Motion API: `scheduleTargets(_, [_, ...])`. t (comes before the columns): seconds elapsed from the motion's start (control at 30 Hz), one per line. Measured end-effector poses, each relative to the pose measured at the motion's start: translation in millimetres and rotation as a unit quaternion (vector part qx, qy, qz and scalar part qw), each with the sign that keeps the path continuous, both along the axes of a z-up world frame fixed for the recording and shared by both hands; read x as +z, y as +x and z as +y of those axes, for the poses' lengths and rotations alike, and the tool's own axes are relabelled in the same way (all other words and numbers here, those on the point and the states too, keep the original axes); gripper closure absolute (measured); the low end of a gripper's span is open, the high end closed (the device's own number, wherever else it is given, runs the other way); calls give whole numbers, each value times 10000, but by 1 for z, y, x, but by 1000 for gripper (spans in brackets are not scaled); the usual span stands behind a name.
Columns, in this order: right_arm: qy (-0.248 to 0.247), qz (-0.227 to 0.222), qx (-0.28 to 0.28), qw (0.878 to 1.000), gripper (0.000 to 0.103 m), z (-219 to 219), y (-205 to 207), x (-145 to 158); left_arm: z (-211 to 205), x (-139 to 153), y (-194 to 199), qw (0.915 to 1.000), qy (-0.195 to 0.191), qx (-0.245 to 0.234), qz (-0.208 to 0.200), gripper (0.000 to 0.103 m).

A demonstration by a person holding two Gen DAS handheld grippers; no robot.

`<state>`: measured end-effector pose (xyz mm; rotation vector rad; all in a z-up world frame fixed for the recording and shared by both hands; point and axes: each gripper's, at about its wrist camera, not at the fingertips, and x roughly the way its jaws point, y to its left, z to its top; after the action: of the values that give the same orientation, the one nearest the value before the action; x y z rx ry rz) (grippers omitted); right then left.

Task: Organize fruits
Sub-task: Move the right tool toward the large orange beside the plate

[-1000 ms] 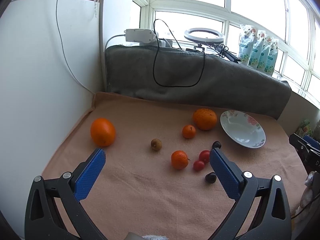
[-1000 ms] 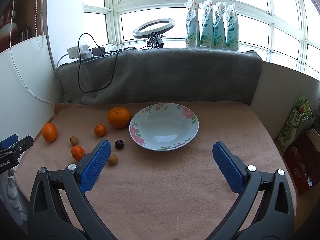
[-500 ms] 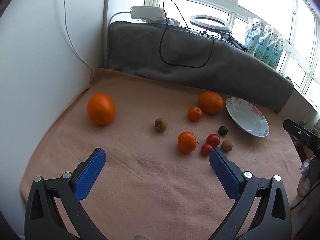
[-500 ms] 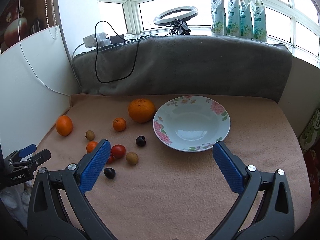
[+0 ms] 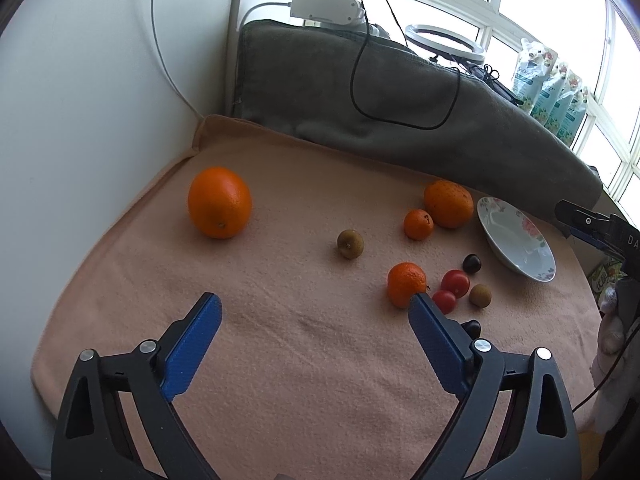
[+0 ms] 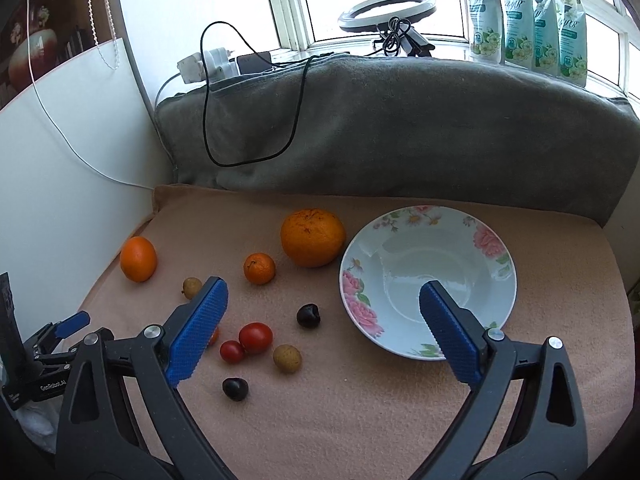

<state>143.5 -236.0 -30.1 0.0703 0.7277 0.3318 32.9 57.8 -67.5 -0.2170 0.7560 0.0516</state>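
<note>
- Blue-padded left gripper (image 5: 315,305): fingers spread, closing, nothing btwn; tangerine (image 5: 406,283) at right fingertip.
- Right gripper (image 6: 323,290): fingers spread, closing, empty; cherry (image 6: 308,315) btwn, plate (image 6: 496,236) behind right finger.

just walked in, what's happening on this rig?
A person holds a gripper in each hand above a pink cloth strewn with fruit. Nothing is picked up yet: the floral bowl is empty, and the oranges, tangerines, cherry tomatoes and dark cherries all lie loose. The left gripper and right gripper are empty, their jaws just starting to close.
</note>
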Motion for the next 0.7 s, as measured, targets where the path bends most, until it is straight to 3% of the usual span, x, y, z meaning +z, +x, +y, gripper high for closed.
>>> scheduleTargets(0.1, [32, 122, 145, 9998, 14, 3, 18, 1, 0, 0, 6, 10000, -4, -60, -4, 14])
scheduleTargets(0.37, [143, 650, 635, 9958, 14, 12, 77, -5, -20, 5, 33, 9982, -243, -543, -72, 17])
scheduleTargets(0.5, [322, 932, 750, 9923, 23, 13, 104, -11, -42, 5, 55, 9947, -438, -930, -52, 25])
scheduleTargets(0.7, [461, 1250, 895, 9870, 25, 21, 135, -25, -71, -2, 97, 9872, -811, -1369, 91, 34])
